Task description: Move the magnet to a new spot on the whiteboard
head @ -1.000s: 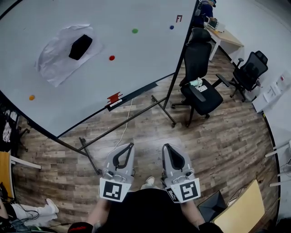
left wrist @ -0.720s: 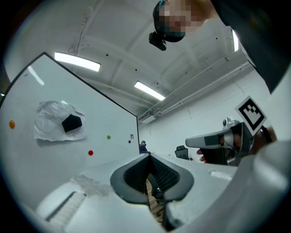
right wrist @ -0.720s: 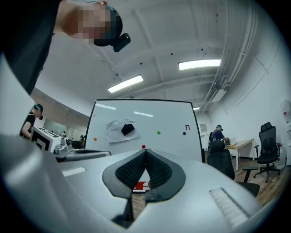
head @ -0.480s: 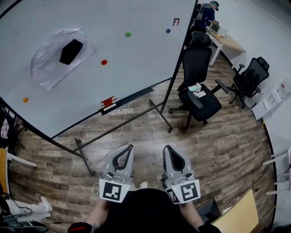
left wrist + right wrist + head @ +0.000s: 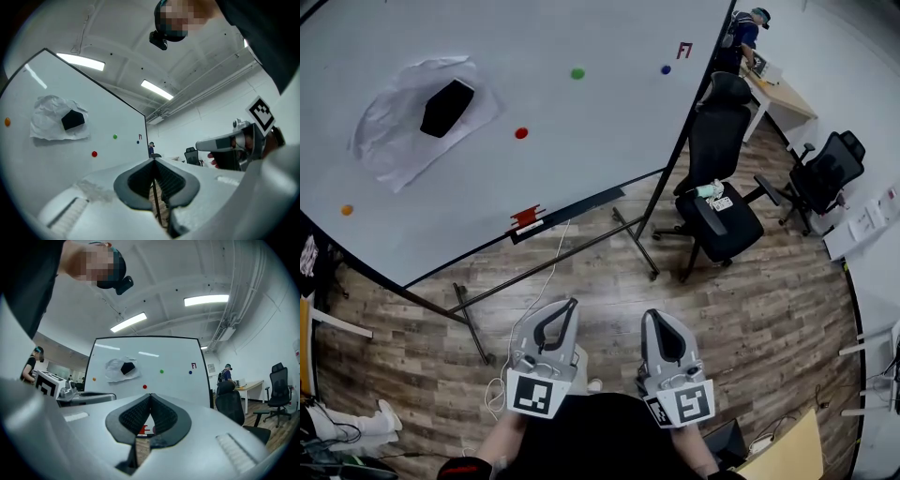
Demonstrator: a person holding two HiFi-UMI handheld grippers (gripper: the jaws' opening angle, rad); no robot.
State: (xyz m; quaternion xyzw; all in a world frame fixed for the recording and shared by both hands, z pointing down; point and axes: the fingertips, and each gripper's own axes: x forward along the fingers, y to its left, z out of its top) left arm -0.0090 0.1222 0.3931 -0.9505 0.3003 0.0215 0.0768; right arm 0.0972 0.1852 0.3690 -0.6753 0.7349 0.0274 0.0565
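Observation:
The whiteboard (image 5: 581, 150) stands ahead on a wheeled frame and carries small round magnets: red (image 5: 521, 133), green (image 5: 577, 73), blue (image 5: 666, 69) and orange (image 5: 347, 210). Both grippers hang low by my body, well short of the board. My left gripper (image 5: 570, 303) is shut and empty, its tips meeting (image 5: 153, 160). Beside it, my right gripper (image 5: 649, 314) is also shut with nothing held, and in its own view (image 5: 150, 394) it points at the board below the red magnet (image 5: 144, 386).
A black eraser (image 5: 447, 107) sits on crumpled white paper (image 5: 394, 141) stuck to the board's left. A red object (image 5: 526, 218) rests on the board's tray. Two black office chairs (image 5: 717, 202) (image 5: 830, 169) and a desk (image 5: 778, 84) stand right. A cable (image 5: 553, 272) trails on the wooden floor.
Both grippers stay shut in about the same place. The board and chairs drift slightly in the head view as the head moves.

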